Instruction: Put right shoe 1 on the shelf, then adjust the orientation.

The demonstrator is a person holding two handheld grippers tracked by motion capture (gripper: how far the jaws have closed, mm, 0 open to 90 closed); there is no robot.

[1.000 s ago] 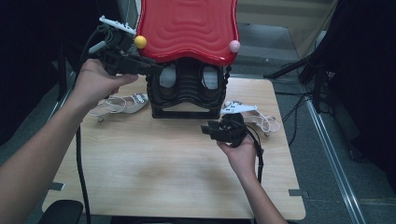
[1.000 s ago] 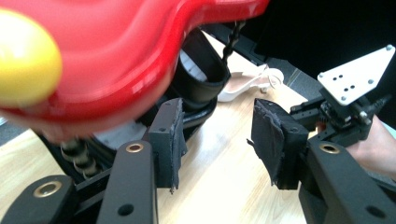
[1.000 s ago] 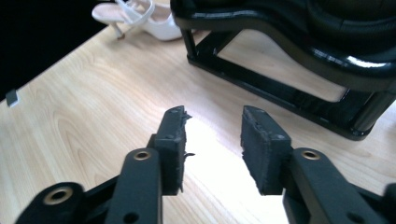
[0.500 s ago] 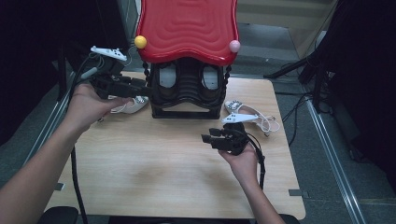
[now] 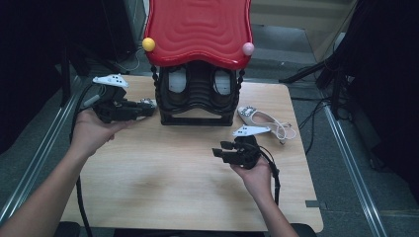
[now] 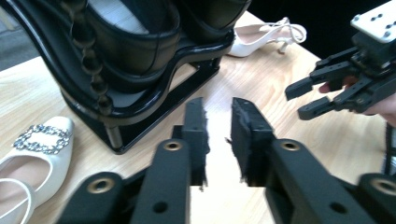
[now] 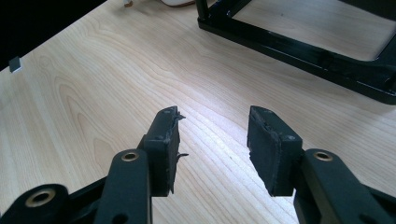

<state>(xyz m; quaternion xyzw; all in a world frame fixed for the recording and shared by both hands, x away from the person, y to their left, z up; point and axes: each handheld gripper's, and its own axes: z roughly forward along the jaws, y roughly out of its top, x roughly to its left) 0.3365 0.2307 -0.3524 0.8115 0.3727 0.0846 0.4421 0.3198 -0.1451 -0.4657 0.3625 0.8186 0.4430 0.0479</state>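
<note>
So we've got the left gripper [image 5: 148,105] down low at the left side of the black shoe rack [image 5: 197,101], tips right next to the rack's frame. Its jaws have just been closing and now sit with only a narrow gap, nothing between them, just bare table [image 6: 219,116] showing through. In the left gripper view the white flat with the sparkly buckle [image 6: 39,149] lies just off to the side by the rack's base, not touched by anything. Our right gripper [image 5: 220,150] hangs over the middle-right of the wooden table [image 5: 163,187], jaws spread wide and empty, plain wood under them. The other white shoe [image 5: 264,118], the strappy one, lies just behind it near the rack's right corner. Red wavy top [image 5: 197,29] sits above the rack
</note>
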